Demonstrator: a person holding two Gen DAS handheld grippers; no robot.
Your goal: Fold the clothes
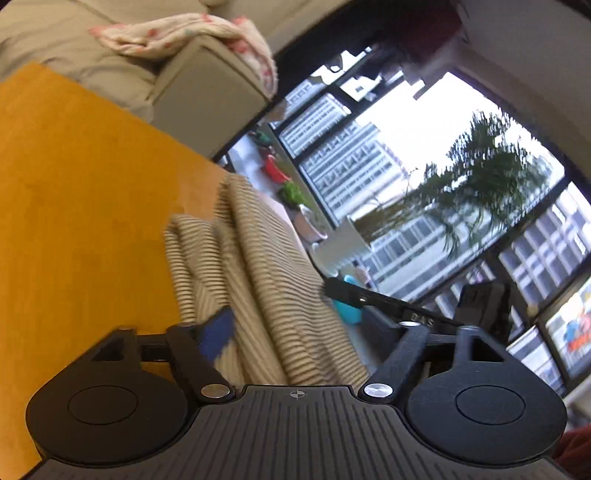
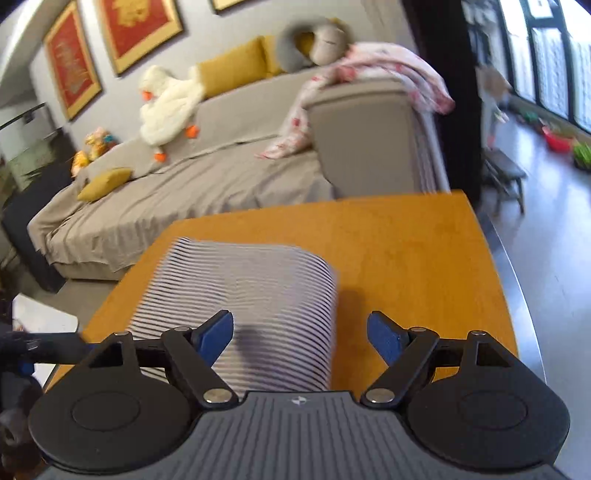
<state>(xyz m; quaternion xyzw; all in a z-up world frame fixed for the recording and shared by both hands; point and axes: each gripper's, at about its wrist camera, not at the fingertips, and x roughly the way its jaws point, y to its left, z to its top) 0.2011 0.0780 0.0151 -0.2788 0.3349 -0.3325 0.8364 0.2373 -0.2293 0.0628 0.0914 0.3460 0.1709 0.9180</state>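
Beyond my orange desk (image 2: 406,240) I see a grey-beige sofa (image 2: 221,155) with mustard cushions (image 2: 232,70), a white plush goose (image 2: 166,103) and a pink-patterned blanket (image 2: 388,70) over its arm. Red framed pictures (image 2: 140,29) hang above. Tall dark-framed windows (image 1: 424,166) let in bright daylight over high-rise buildings (image 1: 343,158).

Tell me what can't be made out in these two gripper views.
- Left view: the striped garment covers the left gripper's right blue pad, so its grip is unclear.
- Right view: motion blur hides the garment's folds.
- Right view: the small figure by the window is blurred.
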